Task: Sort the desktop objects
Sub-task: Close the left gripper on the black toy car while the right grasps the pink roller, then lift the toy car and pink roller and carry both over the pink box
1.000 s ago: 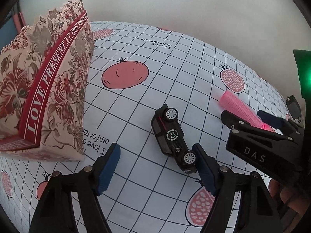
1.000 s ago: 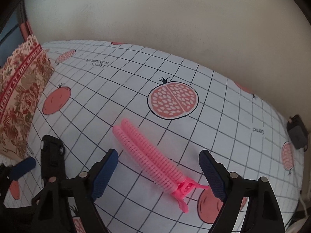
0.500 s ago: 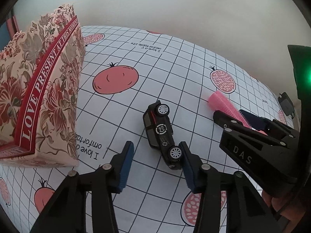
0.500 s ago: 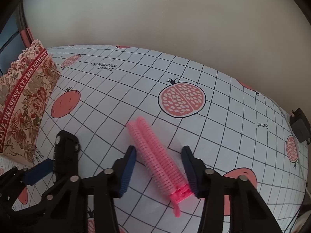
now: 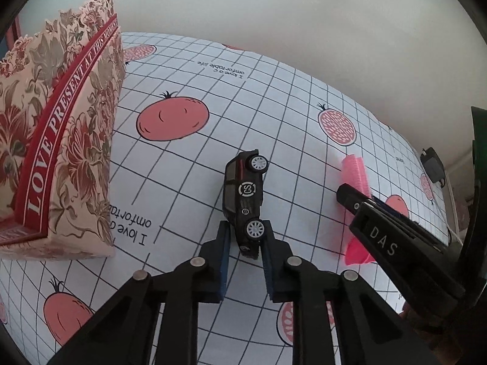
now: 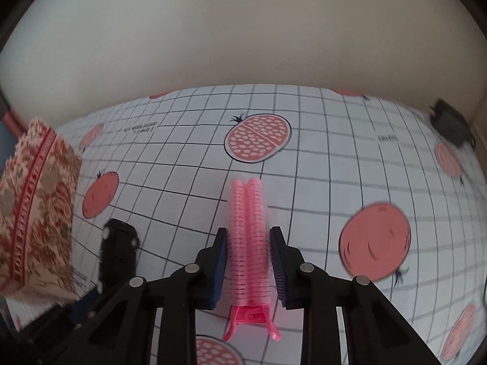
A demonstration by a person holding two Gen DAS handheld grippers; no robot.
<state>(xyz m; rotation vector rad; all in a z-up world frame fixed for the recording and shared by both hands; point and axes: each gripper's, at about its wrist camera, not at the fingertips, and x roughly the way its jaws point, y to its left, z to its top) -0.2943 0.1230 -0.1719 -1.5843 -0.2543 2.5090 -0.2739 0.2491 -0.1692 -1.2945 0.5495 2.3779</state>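
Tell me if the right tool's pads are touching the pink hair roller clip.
Touching. The right wrist view shows both blue pads of the right tool pressed against the sides of the pink hair roller clip, with no gap.

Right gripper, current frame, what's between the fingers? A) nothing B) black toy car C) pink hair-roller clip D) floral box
C: the right gripper has both blue pads pressed against the sides of the pink hair-roller clip, while the black toy car sits in the left gripper.
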